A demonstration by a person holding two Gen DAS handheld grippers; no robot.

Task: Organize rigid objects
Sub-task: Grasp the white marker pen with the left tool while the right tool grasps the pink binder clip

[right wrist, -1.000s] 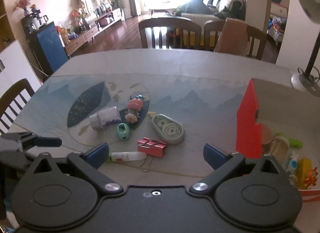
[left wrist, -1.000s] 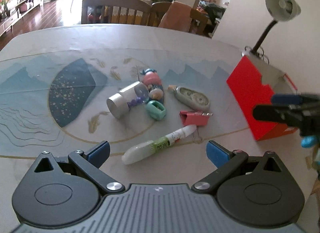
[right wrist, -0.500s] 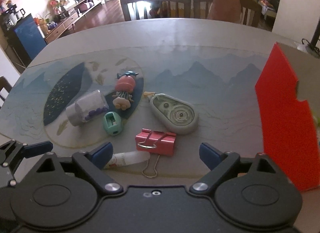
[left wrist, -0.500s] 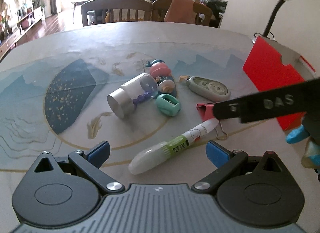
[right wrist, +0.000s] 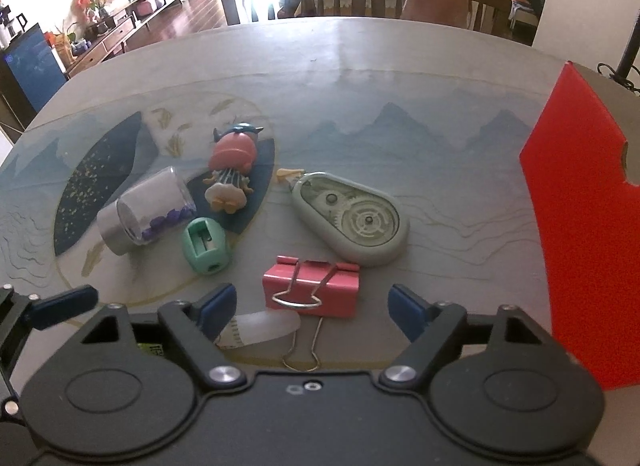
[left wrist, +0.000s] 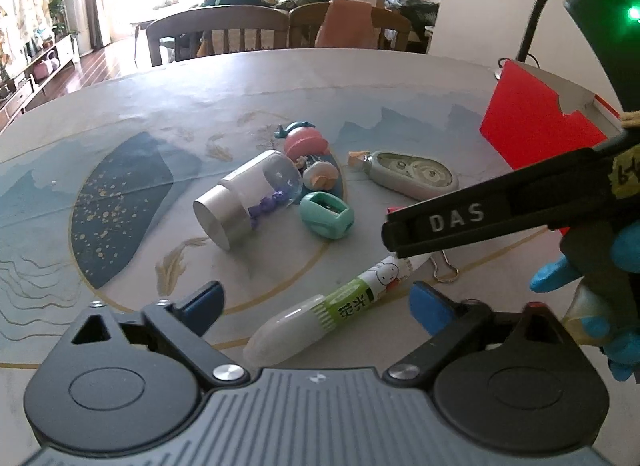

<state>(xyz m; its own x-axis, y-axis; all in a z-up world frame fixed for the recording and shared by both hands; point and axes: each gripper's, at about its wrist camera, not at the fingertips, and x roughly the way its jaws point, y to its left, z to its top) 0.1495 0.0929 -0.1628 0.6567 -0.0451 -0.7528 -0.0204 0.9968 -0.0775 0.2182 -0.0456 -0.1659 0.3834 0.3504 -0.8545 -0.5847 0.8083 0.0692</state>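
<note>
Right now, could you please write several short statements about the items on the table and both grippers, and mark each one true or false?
1. The left gripper is open, with the white and green glue pen lying between its blue fingertips. True.
2. The right gripper is shut on the pink metal binder clip. False: it is open, and the clip lies on the table between its fingertips.
3. The clear cylindrical jar with a silver lid stands upright. False: it lies on its side.
4. The mint green pencil sharpener lies between the jar and the binder clip. True.
5. The grey-green correction tape dispenser sits inside the red cardboard box. False: it lies on the table, left of the box.
</note>
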